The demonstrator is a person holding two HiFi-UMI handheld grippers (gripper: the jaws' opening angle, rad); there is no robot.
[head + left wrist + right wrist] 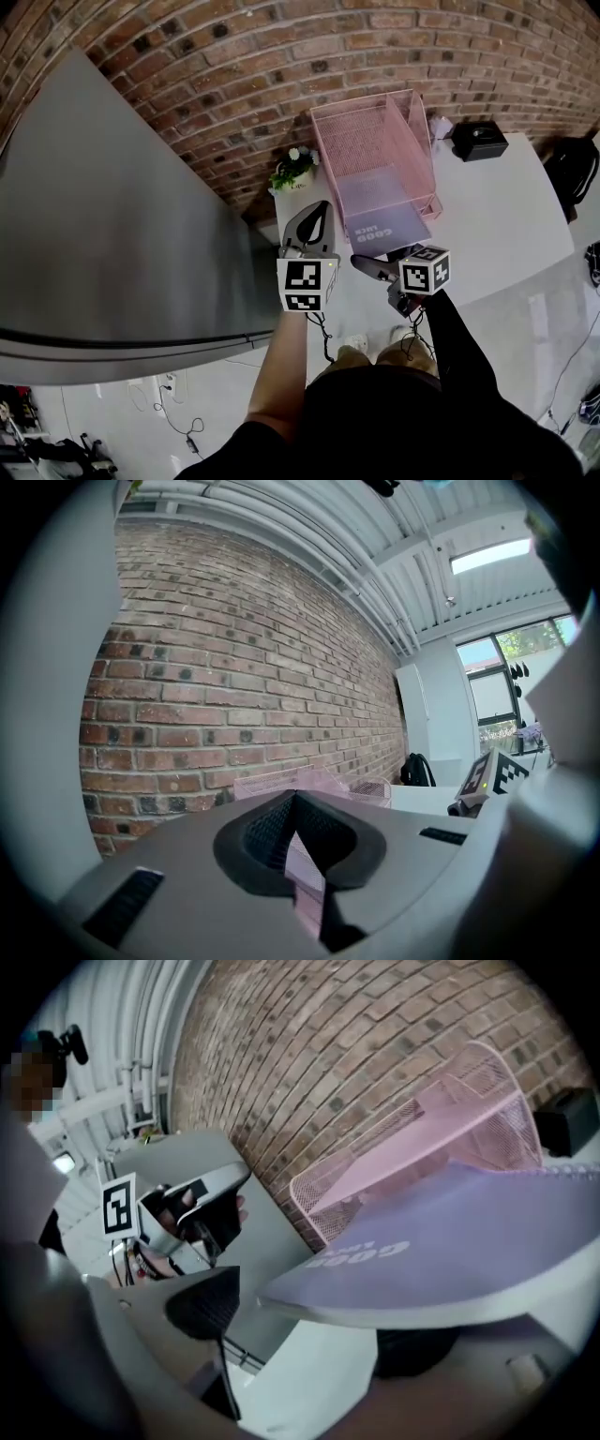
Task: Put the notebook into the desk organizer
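Observation:
The pink mesh desk organizer (pixel 419 122) stands on the white table (pixel 487 216) against the brick wall. The purple notebook (pixel 386 225) lies flat in its bottom tray, with the near end sticking out over the table. My right gripper (pixel 380 265) is at that near end, jaws wide apart. In the right gripper view the notebook (pixel 450 1232) passes above the far jaw of the right gripper (pixel 309 1335), with no pad pressing on it. My left gripper (pixel 314 220) hovers just left of the notebook, jaws together and empty. The organizer (pixel 309 782) shows beyond the left gripper (pixel 298 855).
A small potted plant (pixel 295 169) stands left of the organizer, and a black box (pixel 479 141) to its right. A large grey panel (pixel 122 216) fills the left side. A black bag (pixel 574 169) sits beyond the table's right end.

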